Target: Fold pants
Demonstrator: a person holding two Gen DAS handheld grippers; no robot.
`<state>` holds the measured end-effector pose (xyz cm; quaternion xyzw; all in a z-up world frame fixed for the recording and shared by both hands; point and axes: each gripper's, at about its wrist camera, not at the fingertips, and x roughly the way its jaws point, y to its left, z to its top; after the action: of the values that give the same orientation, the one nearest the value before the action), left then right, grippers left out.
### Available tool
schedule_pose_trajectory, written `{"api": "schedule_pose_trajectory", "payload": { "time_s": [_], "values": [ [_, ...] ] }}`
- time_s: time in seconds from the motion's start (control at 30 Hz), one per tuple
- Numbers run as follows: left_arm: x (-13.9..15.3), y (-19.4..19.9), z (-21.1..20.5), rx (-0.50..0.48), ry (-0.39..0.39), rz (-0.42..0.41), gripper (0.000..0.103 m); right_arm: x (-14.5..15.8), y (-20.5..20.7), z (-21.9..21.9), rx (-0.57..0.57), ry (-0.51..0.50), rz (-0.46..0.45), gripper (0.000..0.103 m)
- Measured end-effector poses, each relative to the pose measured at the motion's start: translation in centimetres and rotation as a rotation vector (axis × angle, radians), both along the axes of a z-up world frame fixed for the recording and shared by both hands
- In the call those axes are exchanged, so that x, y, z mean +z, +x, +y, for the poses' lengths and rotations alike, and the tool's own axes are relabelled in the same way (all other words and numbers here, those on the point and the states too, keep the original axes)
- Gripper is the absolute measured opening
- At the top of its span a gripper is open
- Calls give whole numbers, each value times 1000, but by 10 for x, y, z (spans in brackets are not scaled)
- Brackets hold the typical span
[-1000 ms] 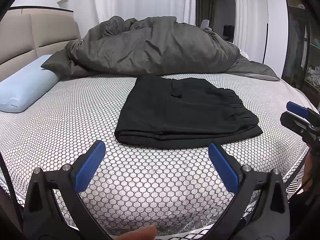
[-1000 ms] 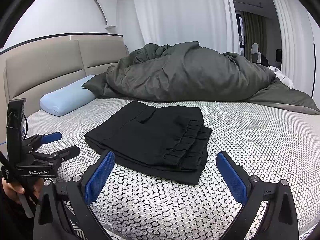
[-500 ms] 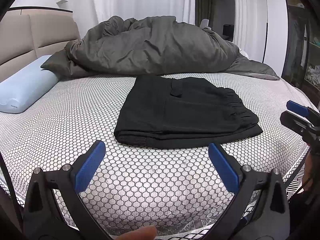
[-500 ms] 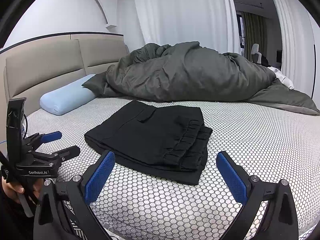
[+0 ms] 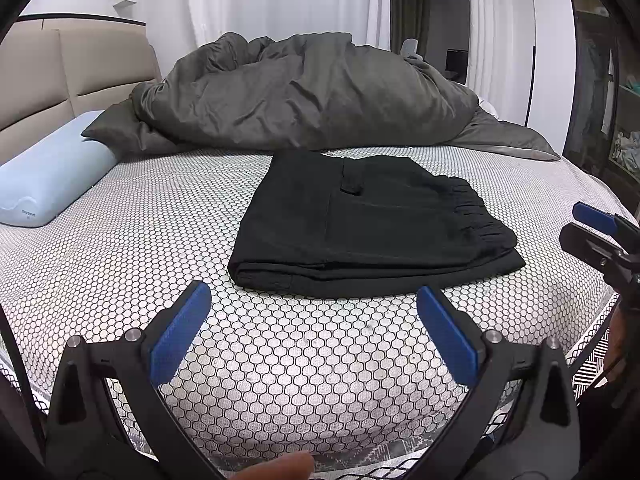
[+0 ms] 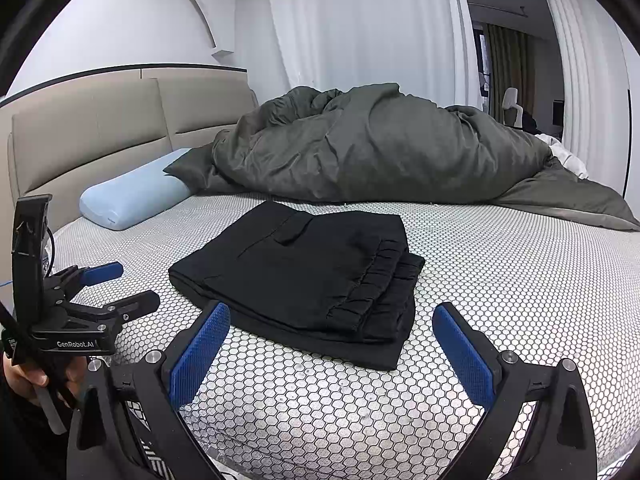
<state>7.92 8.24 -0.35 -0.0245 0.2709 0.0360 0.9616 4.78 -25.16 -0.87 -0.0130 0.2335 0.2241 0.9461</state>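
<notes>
Between the blue pads of the left gripper (image 5: 314, 330), only patterned bed cover; jaws spread wide, nothing held. Tool hangs over the near edge of the bed (image 5: 160, 240), off the fabric. A fingertip shows at the bottom edge of the left wrist view.

Right gripper (image 6: 332, 344) likewise released, pads far apart, empty, hovering above the bed's near edge. Each tool appears in the other's camera: the right one at the far right of the left wrist view, the left one at the far left of the right wrist view, held by a hand (image 6: 24, 376) low in the corner.

Just ahead of both tools: black pants (image 5: 368, 224), folded into a compact stacked rectangle, flat on the honeycomb-print cover. From the left gripper they lie ahead and slightly right, the gathered elastic waistband (image 5: 476, 212) on the side toward the right gripper. From the right gripper they lie ahead and slightly left, the waistband nearest the tool. A pocket flap (image 5: 351, 185) shows on the top layer. Neither gripper touches the pants.

Beyond the pants: a heaped dark grey duvet (image 5: 312, 92) across the far side of the bed. Far left of the left gripper, a pale blue pillow (image 5: 44, 176) against the beige padded headboard (image 5: 68, 72). White curtains (image 6: 360, 28) behind.
</notes>
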Motion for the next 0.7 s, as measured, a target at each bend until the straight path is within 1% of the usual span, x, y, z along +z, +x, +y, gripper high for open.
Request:
{"api": "schedule_pose_trajectory", "payload": {
  "time_s": [0.7],
  "values": [
    [2, -2, 2, 2, -4, -12, 102, -1, 1, -2, 3, -3, 3, 103]
  ]
}}
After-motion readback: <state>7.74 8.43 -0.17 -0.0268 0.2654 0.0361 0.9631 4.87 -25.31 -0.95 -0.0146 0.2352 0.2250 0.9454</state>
